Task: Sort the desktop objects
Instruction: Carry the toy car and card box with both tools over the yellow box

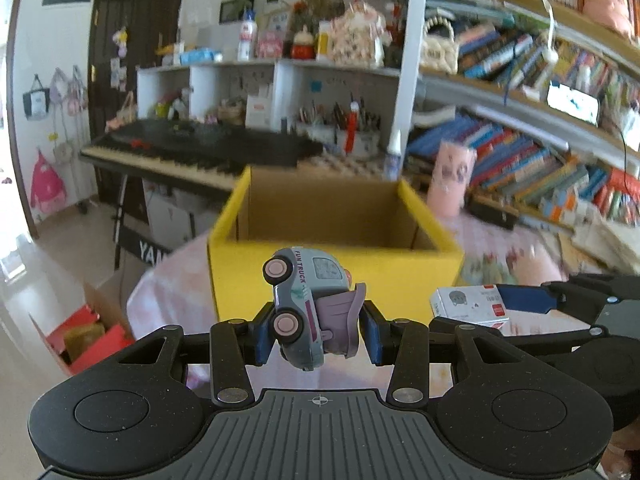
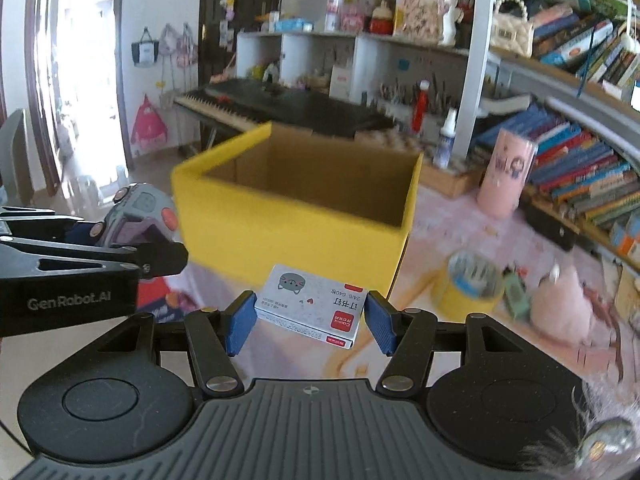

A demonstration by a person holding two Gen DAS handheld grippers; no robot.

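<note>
Grippers carry cargo toward the yellow box (image 1: 332,268) for sorting: left gripper (image 1: 316,332) clamps a toy truck (image 1: 306,304), right gripper (image 2: 310,320) pinches a staple box (image 2: 310,306).

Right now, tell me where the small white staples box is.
The small white staples box is clamped in the right gripper, held above the tablecloth just before the yellow cardboard box.
</note>
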